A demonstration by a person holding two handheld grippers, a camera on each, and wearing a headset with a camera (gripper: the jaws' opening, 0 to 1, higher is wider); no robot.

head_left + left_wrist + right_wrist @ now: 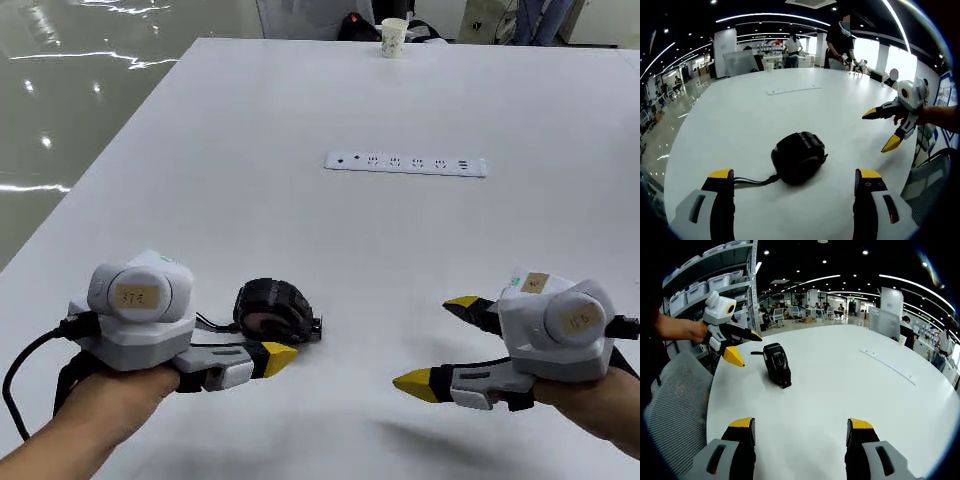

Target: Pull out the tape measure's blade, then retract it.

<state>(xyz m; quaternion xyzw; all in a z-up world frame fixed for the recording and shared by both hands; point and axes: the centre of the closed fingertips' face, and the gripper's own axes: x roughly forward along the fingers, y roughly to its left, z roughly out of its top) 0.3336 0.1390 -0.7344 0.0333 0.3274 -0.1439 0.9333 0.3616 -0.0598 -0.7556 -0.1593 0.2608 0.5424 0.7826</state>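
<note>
Both grippers gape empty (jaws wide): left gripper [746, 347] faces the tape measure [275, 310], right gripper [435, 341] well apart.

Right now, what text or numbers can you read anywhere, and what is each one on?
"377", handwritten, last digit unsure: left tag on the left claw.
"115", handwritten, unsure: side tag on the right claw.
Top tag on the right claw and the paper cup print: too blurred to read.

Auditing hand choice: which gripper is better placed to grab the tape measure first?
Left, likely. The left gripper is open with the tape measure just ahead of its jaws; the right gripper, also open, is farther away.
</note>
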